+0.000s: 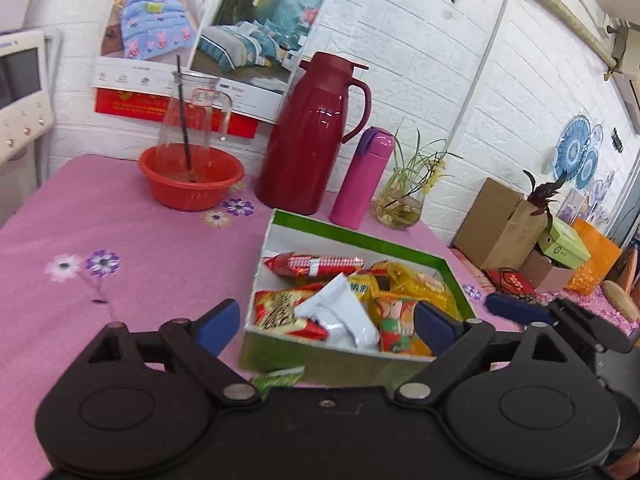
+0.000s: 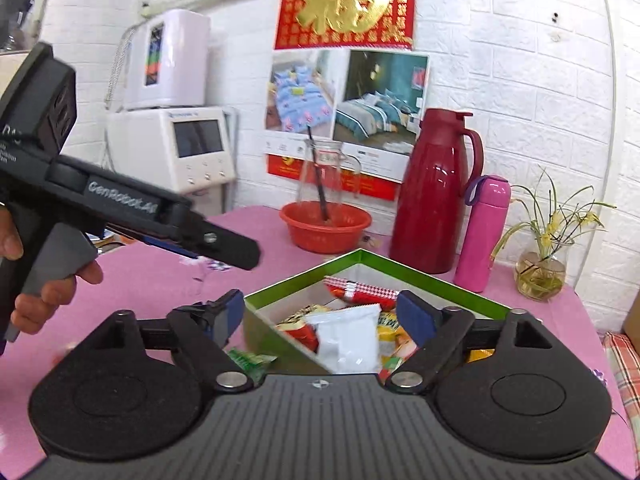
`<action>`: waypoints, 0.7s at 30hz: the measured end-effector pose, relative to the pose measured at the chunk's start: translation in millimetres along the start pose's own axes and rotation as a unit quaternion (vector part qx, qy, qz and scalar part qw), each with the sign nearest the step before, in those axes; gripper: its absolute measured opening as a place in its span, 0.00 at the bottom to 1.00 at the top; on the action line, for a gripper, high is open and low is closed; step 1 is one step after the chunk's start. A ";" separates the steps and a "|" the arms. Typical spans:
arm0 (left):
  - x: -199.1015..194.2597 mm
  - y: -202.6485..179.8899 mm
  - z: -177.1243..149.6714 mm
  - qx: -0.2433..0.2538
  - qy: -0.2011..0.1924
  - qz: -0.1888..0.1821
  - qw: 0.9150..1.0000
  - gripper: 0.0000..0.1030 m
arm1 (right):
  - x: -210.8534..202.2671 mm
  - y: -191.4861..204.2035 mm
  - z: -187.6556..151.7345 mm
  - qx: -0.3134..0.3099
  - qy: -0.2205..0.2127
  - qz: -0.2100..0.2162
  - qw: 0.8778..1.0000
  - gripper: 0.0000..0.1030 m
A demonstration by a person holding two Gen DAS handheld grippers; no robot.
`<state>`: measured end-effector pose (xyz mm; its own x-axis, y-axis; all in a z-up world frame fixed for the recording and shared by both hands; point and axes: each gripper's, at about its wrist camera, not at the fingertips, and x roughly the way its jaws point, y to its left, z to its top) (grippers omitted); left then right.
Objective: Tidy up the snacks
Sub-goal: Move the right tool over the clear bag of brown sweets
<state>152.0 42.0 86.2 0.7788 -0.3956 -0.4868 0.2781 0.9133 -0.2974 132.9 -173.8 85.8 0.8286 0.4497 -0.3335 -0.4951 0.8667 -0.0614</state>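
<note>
A green-rimmed box (image 1: 360, 236) (image 2: 420, 272) on the pink tablecloth holds several snack packets: a red wafer pack (image 1: 316, 265) (image 2: 360, 290), a white pouch (image 1: 344, 312) (image 2: 348, 336), yellow and orange bags (image 1: 420, 284). A green packet (image 1: 278, 378) (image 2: 250, 360) lies on the cloth just outside the box's near side. My left gripper (image 1: 326, 326) is open and empty, just above the box's near edge. My right gripper (image 2: 320, 316) is open and empty over the box's near corner. The left gripper's body (image 2: 120, 208) shows at the left of the right wrist view.
At the back of the table stand an orange basin (image 1: 192, 180) with a glass pitcher (image 1: 192, 120), a dark red thermos jug (image 1: 316, 136), a pink bottle (image 1: 362, 178) and a plant jar (image 1: 400, 206). Cardboard boxes (image 1: 500, 228) sit beyond the table's right edge.
</note>
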 end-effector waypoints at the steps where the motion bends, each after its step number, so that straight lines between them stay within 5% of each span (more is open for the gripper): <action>1: -8.4 -0.7 -4.9 0.004 0.000 0.005 1.000 1.00 | -8.2 2.2 -1.4 -0.002 -0.002 0.001 1.000 1.00; 11: -80.2 26.3 -79.7 -0.018 0.010 0.042 0.999 1.00 | -68.6 21.4 -37.8 0.026 -0.008 0.033 0.999 1.00; 18: -95.8 53.1 -130.0 -0.064 0.032 0.084 0.994 1.00 | -68.8 47.7 -66.5 0.039 0.023 0.077 0.996 1.00; 21: -100.1 55.5 -138.7 -0.082 0.028 0.075 0.993 1.00 | -59.5 60.5 -76.6 0.040 0.046 0.099 0.993 1.00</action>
<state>11.5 119.0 4.5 0.7712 -0.2650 -0.5788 0.0624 0.9363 -0.3456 33.6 -164.6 29.8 0.6872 0.5953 -0.4164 -0.6210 0.7788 0.0884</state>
